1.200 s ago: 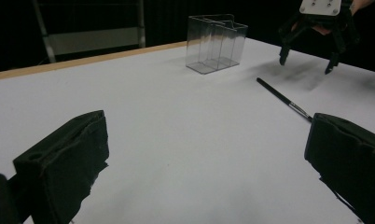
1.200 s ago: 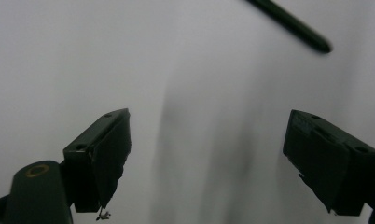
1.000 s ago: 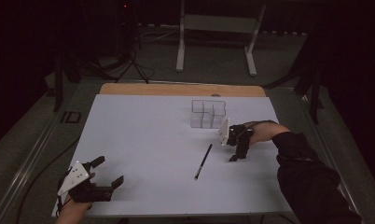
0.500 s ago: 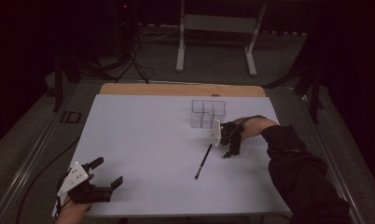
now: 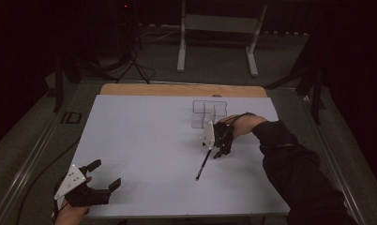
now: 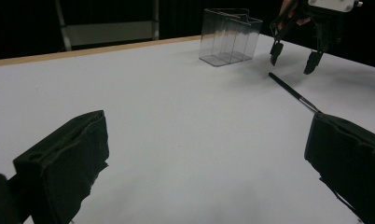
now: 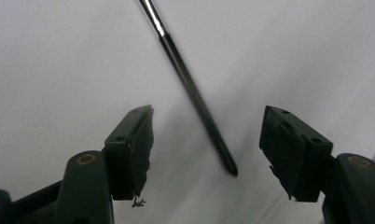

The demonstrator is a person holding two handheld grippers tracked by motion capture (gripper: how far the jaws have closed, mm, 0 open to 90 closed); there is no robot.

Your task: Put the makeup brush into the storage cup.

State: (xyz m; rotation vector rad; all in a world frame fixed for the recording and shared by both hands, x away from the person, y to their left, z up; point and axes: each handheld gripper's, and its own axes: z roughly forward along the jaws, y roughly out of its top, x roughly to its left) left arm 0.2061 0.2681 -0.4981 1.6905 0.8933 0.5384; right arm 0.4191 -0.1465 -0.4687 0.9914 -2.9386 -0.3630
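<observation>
A thin black pen (image 5: 203, 165) lies slanted on the white table (image 5: 139, 136), just in front of a clear plastic organizer box (image 5: 207, 112). My right gripper (image 5: 214, 151) hangs over the pen's far end and points down. In the right gripper view the pen (image 7: 195, 98) runs between the jaws, and neither pad touches it. The right gripper (image 7: 208, 116) has just been closing and still stands open. My left gripper (image 5: 105, 174) rests near the table's front left corner, open and with nothing between its fingers. The left gripper view shows the pen (image 6: 293, 93), the box (image 6: 230, 35) and the right gripper (image 6: 293, 63) beyond.
A wooden strip (image 5: 182, 90) edges the table's far side. A metal stand (image 5: 214, 33) and tripod legs (image 5: 130, 61) are on the dark floor behind. A dark sleeve (image 5: 294, 173) crosses the table's right front.
The right gripper has moved left from beside the pen to over its far end, and its jaws have narrowed. The left gripper has stayed put.
</observation>
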